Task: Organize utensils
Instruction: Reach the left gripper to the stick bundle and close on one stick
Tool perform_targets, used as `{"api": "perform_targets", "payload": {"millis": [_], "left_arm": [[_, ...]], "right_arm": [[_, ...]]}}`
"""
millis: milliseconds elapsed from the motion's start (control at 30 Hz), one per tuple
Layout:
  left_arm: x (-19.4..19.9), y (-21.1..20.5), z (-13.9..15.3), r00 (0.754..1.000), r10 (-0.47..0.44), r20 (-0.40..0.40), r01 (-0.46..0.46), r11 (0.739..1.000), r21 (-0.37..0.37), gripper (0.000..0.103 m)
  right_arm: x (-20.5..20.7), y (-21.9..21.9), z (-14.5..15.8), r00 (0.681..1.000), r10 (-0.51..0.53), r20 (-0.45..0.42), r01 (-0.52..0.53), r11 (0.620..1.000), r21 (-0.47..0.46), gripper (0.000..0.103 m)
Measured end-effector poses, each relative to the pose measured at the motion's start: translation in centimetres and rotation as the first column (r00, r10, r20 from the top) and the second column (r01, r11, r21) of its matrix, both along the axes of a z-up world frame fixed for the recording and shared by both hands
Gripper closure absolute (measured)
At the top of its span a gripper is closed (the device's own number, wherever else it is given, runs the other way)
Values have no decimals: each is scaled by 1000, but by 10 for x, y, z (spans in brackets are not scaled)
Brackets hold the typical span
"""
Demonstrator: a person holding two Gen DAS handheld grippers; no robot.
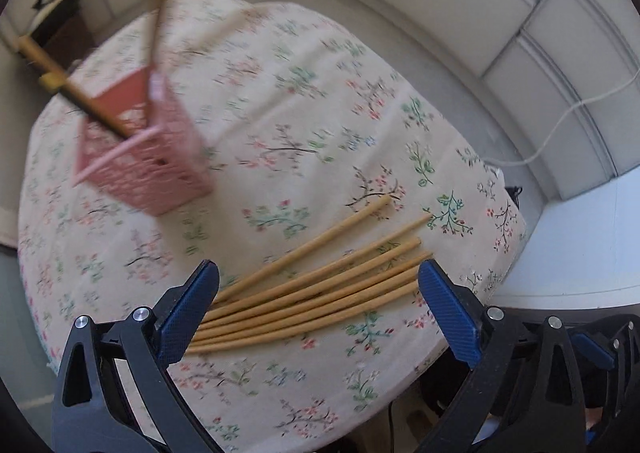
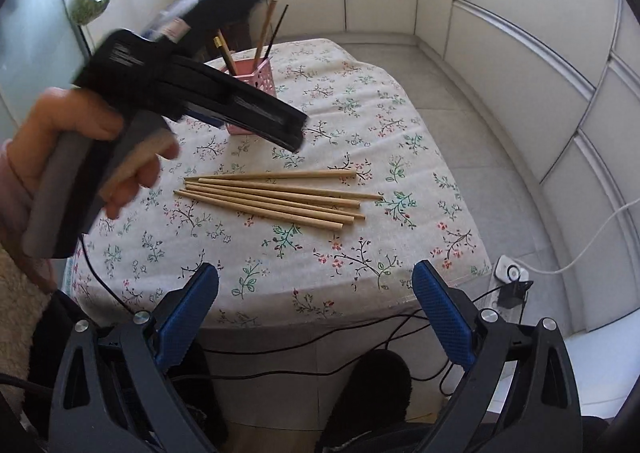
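Note:
Several wooden chopsticks [image 1: 320,285] lie side by side on the floral tablecloth [image 1: 280,113]; they also show in the right wrist view [image 2: 276,197]. A pink lattice holder [image 1: 140,149] stands farther back with a few utensils in it, and it shows in the right wrist view [image 2: 256,93] behind the left gripper. My left gripper [image 1: 318,305] is open, above the near ends of the chopsticks. In the right wrist view its jaw end [image 2: 292,133] hovers over the table. My right gripper [image 2: 316,313] is open and empty, off the table's near edge.
The table [image 2: 360,265] stands in a white-walled corner. A white cable [image 2: 580,253] and a socket block [image 2: 508,273] lie on the floor at the right. Black cables [image 2: 320,337] hang below the table's near edge.

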State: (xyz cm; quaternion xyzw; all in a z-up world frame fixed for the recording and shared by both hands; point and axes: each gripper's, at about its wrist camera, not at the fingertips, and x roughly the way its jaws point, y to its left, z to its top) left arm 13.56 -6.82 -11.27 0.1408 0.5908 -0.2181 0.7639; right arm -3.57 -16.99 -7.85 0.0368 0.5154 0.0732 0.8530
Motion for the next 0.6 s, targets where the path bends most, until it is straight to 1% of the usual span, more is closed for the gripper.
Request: {"api": "perform_targets", "payload": {"millis": [67, 100, 133, 267, 367, 433, 467, 500, 533, 567, 600], "left_arm": [[7, -13, -13, 1000, -19, -12, 19, 999, 31, 9], [10, -20, -19, 1000, -28, -14, 29, 998, 47, 13], [13, -24, -24, 999, -35, -16, 36, 998, 58, 20], [22, -32, -40, 997, -45, -60, 49, 996, 70, 28], [25, -35, -48, 996, -55, -63, 60, 995, 81, 34], [28, -37, -53, 996, -62, -64, 67, 994, 87, 47], [30, -37, -58, 995, -61, -73, 67, 994, 90, 51], [32, -37, -63, 995, -62, -84, 70, 993, 96, 61], [32, -37, -67, 994, -66, -86, 75, 991, 108, 66], [31, -38, -68, 995, -82, -56, 88, 989, 117, 69], [31, -38, -68, 995, -91, -41, 95, 988, 121, 76]], "right_arm": [[2, -4, -7, 1000, -12, -28, 12, 1000, 1, 8], [2, -6, -9, 999, -14, -40, 15, 1000, 6, 8], [3, -8, -11, 998, -19, -58, 20, 1000, 19, 8], [8, -18, -21, 994, -54, -100, 59, 997, 41, 8], [12, -25, -27, 986, -79, -145, 91, 993, 77, 8], [15, -30, -34, 977, -95, -189, 118, 986, 115, 8], [16, -32, -38, 972, -105, -212, 136, 981, 135, 8], [17, -34, -41, 965, -115, -234, 154, 976, 154, 8], [19, -38, -45, 956, -129, -263, 179, 968, 177, 8], [20, -42, -50, 947, -143, -288, 205, 959, 196, 8], [21, -46, -55, 934, -161, -318, 237, 947, 216, 8]]}}
